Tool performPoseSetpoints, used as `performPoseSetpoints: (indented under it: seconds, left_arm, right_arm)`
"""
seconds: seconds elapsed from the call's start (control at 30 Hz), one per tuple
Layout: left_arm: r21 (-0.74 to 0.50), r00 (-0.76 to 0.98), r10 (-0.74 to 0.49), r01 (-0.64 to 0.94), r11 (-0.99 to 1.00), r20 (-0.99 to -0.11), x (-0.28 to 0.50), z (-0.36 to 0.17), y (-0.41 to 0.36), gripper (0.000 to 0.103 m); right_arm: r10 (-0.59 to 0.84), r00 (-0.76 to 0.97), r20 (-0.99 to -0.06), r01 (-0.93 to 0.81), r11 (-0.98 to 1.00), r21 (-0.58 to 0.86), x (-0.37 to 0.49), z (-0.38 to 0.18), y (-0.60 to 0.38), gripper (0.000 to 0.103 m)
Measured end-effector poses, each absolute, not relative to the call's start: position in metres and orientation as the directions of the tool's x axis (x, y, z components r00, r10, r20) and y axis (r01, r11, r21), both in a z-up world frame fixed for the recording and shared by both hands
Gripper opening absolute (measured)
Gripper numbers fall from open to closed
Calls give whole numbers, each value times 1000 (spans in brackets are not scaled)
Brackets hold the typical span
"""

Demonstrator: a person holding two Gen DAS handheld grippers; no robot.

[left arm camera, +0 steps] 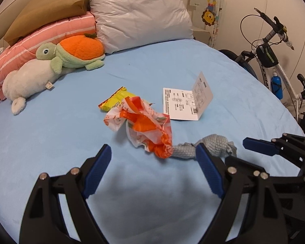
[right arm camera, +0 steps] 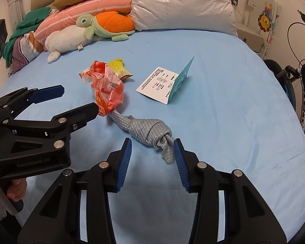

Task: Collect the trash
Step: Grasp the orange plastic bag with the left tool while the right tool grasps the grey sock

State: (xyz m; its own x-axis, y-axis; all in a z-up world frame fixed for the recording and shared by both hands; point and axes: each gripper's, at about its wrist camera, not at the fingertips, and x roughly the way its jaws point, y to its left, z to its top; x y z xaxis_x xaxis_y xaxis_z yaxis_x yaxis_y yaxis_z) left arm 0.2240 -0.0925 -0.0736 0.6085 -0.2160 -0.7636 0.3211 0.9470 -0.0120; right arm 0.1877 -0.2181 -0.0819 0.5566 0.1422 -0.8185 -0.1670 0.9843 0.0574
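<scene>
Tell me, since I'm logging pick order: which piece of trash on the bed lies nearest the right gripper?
The knotted grey rag: its loose end lies by the open right gripper, unlike the farther orange wrapper.

On the bed (right arm camera: 213,65): crumpled wrapper (right arm camera: 106,85) mid-scene, snack packet (right arm camera: 119,69) just behind it, touching. Knotted cloth (right arm camera: 146,130) nearer, its far end touching the wrapper. Folded leaflet (right arm camera: 164,83) right of the wrapper, apart, one flap raised. Far left, plush turtle (right arm camera: 107,25) lying on plush seal (right arm camera: 67,40); striped cushion (right arm camera: 87,10) behind them. Bagged pillow (right arm camera: 183,4) far centre. Bicycle (left arm camera: 274,61) off the bed's right edge.
</scene>
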Motion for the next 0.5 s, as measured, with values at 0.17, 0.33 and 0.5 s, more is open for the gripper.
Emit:
performPoseSetpoints:
  seconds: [0.17, 0.33, 0.5]
  left_arm:
    - [-17, 599, -212, 314, 949, -772, 243, -87, -97, 74]
    - [-36, 562, -220, 320, 947, -797, 250, -106, -94, 44]
    - [-72, 545, -254, 333, 940, -799, 254, -114, -90, 21]
  right_arm:
    - [129, 546, -828, -152, 987, 54, 197, -93, -223, 41]
    - [136, 510, -849, -142, 987, 72, 210, -110, -225, 41]
    - [164, 473, -865, -159, 982, 100, 212, -119, -222, 41]
